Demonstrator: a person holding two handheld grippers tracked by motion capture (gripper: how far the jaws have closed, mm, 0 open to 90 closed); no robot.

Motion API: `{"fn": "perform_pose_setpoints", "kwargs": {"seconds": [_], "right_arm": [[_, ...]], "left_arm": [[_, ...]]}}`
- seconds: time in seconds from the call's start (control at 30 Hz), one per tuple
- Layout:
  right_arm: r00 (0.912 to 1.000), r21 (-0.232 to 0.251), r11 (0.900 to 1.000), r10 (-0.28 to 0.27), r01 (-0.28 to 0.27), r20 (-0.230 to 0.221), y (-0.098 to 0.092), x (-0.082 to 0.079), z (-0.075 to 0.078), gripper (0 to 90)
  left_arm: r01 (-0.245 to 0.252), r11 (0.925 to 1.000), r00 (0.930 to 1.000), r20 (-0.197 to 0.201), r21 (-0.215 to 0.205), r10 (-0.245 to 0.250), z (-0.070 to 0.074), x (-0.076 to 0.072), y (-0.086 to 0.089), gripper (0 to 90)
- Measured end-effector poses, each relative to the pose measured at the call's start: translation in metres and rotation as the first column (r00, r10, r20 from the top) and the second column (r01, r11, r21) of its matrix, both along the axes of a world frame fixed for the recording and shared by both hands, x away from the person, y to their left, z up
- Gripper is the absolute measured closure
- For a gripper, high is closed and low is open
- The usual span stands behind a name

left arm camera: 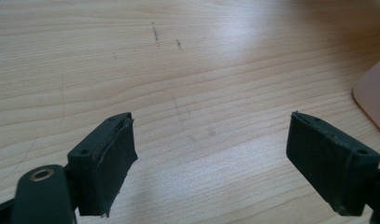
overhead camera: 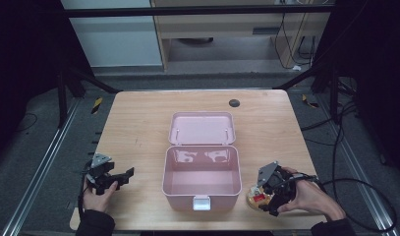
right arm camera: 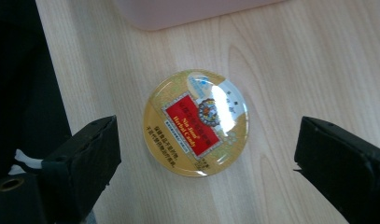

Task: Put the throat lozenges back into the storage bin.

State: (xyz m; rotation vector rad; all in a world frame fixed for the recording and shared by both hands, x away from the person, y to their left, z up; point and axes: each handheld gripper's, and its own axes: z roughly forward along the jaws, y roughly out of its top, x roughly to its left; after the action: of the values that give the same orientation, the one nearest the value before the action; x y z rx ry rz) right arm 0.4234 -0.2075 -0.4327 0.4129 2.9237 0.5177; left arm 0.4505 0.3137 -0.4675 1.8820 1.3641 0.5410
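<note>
Taking the pink storage box [overhead camera: 201,177] as the landmark, the left gripper [overhead camera: 123,176] sits well to its left over the wooden table [overhead camera: 138,123], held in the person's left hand [overhead camera: 97,196] near the table's front edge, with its grey three-cornered plate on top and its jaws pointing toward the box. In the left gripper view the left gripper [left arm camera: 211,158] has its jaws spread wide with only bare wood grain between them (a few faint dark scuffs mark the surface farther off), and a pale pink corner of the box [left arm camera: 372,100] shows at the right edge of that view. The box itself stands open at the table's middle, its inside bare, its lid [overhead camera: 202,128] folded back flat behind it and a white latch [overhead camera: 201,202] at the centre of its front wall. Just to the right of the box, near the table's front edge, lies a round gold candy tin [overhead camera: 256,198] with a red label. The right gripper [overhead camera: 266,196], held in the person's right hand [overhead camera: 310,199], hangs over it. In the right gripper view the right gripper [right arm camera: 206,154] is also wide open, the tin [right arm camera: 195,122] lying flat on the wood between the two jaws and touching neither, with the box's base [right arm camera: 187,11] beyond it at the top of that view.
</note>
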Motion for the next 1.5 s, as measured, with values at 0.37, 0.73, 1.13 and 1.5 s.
{"fn": "perform_pose_setpoints", "kwargs": {"seconds": [0.37,0.73,1.13,1.5], "right_arm": [[0.9990,-0.044,0.999,0.014,-0.016,-0.041,0.008,0.004,-0.016,7.2],[0.9976,-0.092,0.995,0.035,-0.040,-0.060,0.016,0.008,-0.028,8.8],[0.9961,-0.110,0.992,0.045,-0.053,-0.075,0.020,0.011,-0.034,15.6],[0.9958,-0.131,0.990,0.047,-0.057,-0.079,0.022,0.014,-0.039,19.7]], "left_arm": [[0.004,1.0000,1.0000,-0.005,0.004,-0.004,-0.001,0.001,0.000,14.8],[0.002,1.0000,1.0000,-0.003,0.008,-0.002,-0.001,0.000,0.000,15.0],[0.001,0.9999,1.0000,-0.002,0.011,-0.001,-0.001,0.000,0.000,15.0],[0.002,0.9999,1.0000,-0.003,0.015,-0.002,-0.001,0.000,0.000,15.1]]}}
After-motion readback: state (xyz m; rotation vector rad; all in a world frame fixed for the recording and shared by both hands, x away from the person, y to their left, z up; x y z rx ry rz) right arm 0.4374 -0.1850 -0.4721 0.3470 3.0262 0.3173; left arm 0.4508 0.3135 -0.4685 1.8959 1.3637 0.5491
